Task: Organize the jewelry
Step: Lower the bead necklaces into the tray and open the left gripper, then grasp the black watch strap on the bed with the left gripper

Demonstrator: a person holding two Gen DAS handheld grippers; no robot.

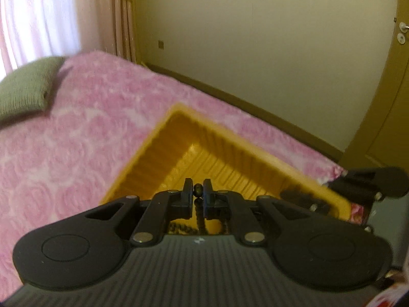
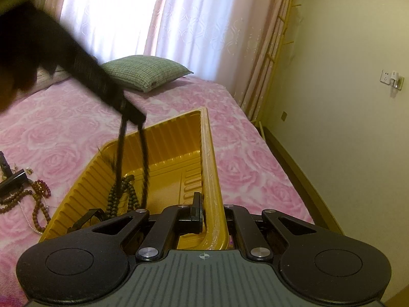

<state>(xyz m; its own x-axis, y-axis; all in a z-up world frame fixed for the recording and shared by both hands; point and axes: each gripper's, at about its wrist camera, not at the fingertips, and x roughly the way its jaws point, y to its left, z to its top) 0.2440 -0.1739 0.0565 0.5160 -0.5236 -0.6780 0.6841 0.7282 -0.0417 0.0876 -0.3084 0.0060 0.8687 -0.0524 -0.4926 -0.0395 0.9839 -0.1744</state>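
Dark bead necklace (image 1: 198,192) clenched in L tongs (image 1: 198,190) over gold tray (image 1: 143,153); R tongs (image 2: 204,211) grasping tray rim.

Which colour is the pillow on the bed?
Green, finely checked; the pillow shows best in the right wrist view.

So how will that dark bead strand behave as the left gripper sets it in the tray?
The dark bead strand hangs limp from the left gripper, so it will probably pool in a heap. Round beads may slide on the yellow tray, whose floor looks smooth, though its walls should contain them.
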